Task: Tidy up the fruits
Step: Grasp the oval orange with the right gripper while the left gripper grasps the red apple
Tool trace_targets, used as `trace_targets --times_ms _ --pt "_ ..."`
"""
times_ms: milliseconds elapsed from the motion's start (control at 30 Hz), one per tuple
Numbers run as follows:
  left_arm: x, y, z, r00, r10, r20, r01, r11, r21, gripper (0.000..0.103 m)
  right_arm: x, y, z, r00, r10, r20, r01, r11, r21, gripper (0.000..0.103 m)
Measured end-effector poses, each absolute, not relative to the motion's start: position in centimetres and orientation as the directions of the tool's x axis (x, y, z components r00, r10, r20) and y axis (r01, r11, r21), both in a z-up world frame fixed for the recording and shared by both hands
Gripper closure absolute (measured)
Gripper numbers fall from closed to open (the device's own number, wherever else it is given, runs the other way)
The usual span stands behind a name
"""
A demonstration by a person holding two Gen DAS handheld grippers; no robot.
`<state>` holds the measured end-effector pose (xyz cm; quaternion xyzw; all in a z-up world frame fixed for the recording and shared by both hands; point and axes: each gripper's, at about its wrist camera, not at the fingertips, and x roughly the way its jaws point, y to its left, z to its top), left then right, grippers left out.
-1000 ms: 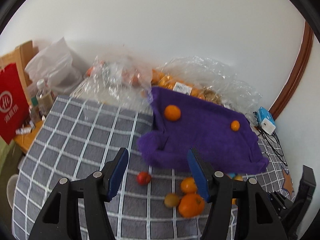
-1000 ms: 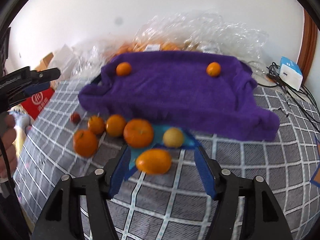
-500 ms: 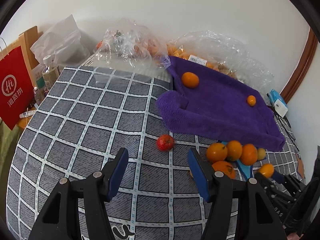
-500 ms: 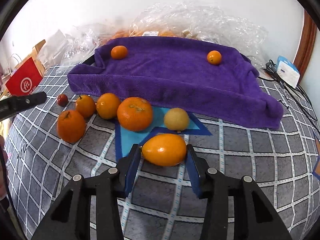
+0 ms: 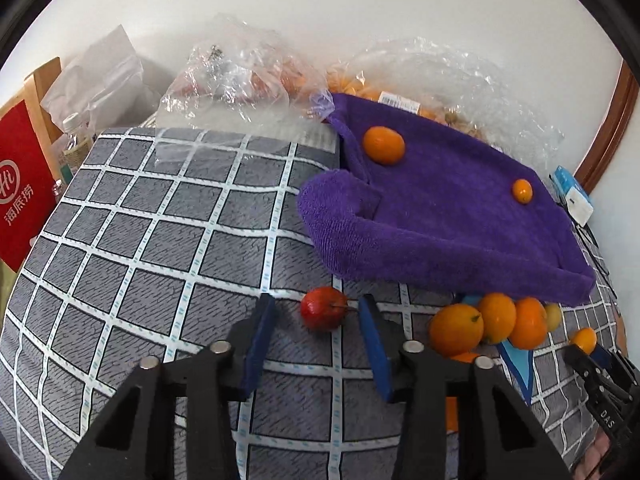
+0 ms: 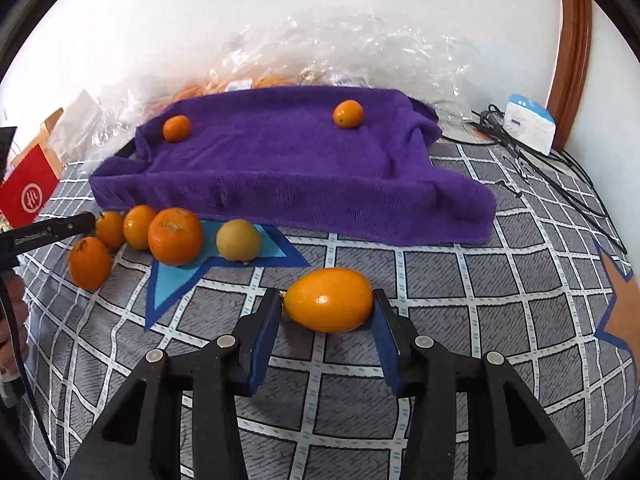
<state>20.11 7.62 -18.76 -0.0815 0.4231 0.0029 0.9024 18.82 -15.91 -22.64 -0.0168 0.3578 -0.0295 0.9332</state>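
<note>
A small red fruit lies on the grey checked cloth between the tips of my left gripper. Its jaws are closing, with a gap still on each side of the fruit. My right gripper is shut on an oval orange fruit, one blue pad against each end. Several oranges and a yellowish fruit cluster by a blue star patch. Behind them a purple towel carries two small oranges.
Clear plastic bags of fruit lie along the wall behind the towel. A red bag and a bottle stand off the left edge. A white and blue box with black cables sits at the right.
My left gripper has come down to the red fruit and its jaws have narrowed around it. The right gripper's jaws have shut on the oval orange fruit.
</note>
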Motion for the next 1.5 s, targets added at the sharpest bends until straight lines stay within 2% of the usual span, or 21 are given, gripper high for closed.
trace_targets --times_ms 33,133,467,767,1500 --pt "20.0 7.6 -18.8 0.648 -0.060 -0.759 -0.074 0.987 -0.141 0.074 18.9 -15.8 -22.7 0.740 -0.066 -0.669 0.039 0.998 -0.055 0.058" --pt "19.8 7.5 -18.9 0.660 -0.063 -0.749 -0.063 0.988 -0.138 0.080 18.8 -15.5 -22.7 0.747 -0.074 -0.661 0.040 0.997 -0.066 0.058" --pt "18.3 8.6 -17.9 0.717 -0.112 -0.687 -0.059 0.973 -0.221 0.080 18.2 -16.1 -22.5 0.771 -0.042 -0.635 0.046 0.999 -0.011 0.058" --pt "18.0 8.5 -17.1 0.765 -0.125 -0.632 -0.038 0.970 -0.238 0.080 18.0 -16.5 -22.4 0.781 -0.034 -0.624 0.051 0.999 0.009 0.058" --pt "16.8 8.9 -15.8 0.813 -0.140 -0.565 -0.024 0.962 -0.274 0.080 17.6 -16.9 -22.1 0.787 -0.038 -0.616 0.068 0.997 0.026 0.058"
